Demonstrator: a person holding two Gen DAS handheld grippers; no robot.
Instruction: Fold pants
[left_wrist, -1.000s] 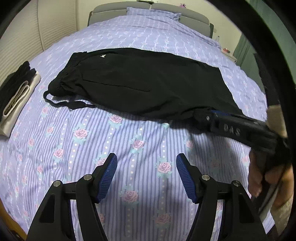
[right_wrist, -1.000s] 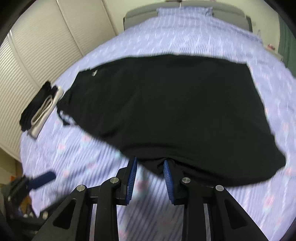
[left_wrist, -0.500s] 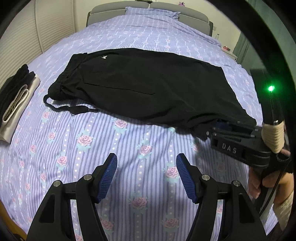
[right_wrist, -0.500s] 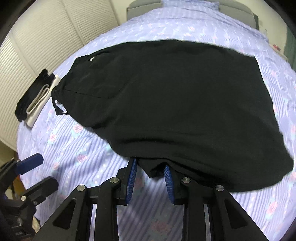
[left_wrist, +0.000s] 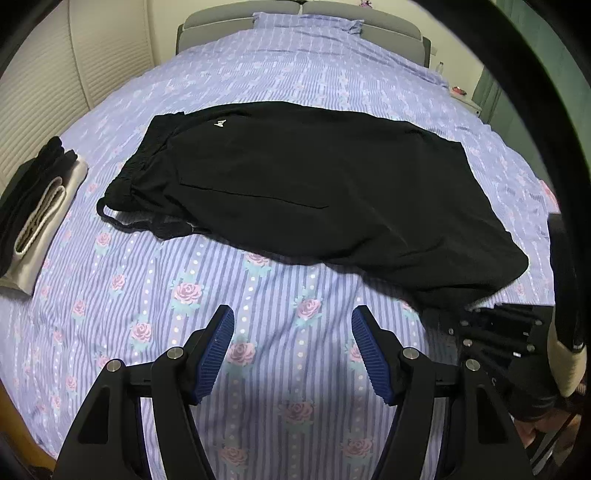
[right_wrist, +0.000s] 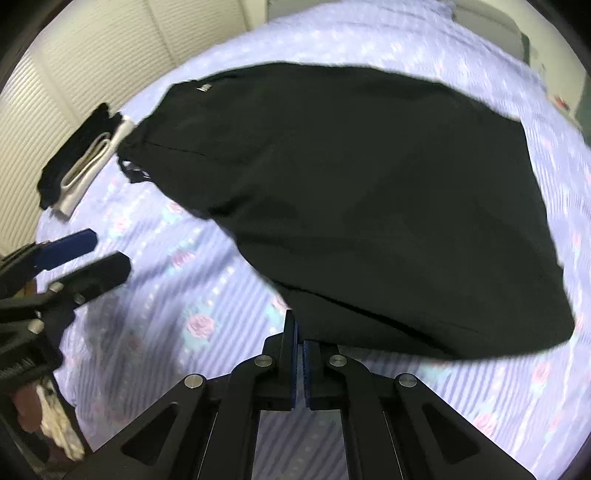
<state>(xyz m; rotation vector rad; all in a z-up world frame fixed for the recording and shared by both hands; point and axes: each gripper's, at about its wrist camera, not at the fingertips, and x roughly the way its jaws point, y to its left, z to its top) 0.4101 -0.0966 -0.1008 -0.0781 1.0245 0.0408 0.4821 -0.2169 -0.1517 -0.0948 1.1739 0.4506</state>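
Note:
Black pants (left_wrist: 314, 192) lie spread flat on the purple flowered bedsheet (left_wrist: 184, 295), waistband and drawstring to the left. In the right wrist view the pants (right_wrist: 369, 192) fill the middle. My right gripper (right_wrist: 299, 325) is shut, its pads pinching the cloth's near edge. In the left wrist view the dark body of that right gripper (left_wrist: 495, 332) sits at the pants' near right edge. My left gripper (left_wrist: 293, 350) stands open over bare sheet, short of the pants, nothing between its fingers. It also shows at the left of the right wrist view, left gripper (right_wrist: 107, 254).
A pile of folded black and pale clothes (left_wrist: 33, 206) lies at the bed's left edge, the same pile (right_wrist: 81, 162) in the right wrist view. A pillow (left_wrist: 306, 22) and grey headboard (left_wrist: 388, 22) are at the far end. Slatted doors (left_wrist: 37, 74) stand to the left.
The right gripper's jaws have gone from slightly apart around the pants' edge to closed on it, and it has dropped lower toward the sheet. The left gripper has stayed open and in place.

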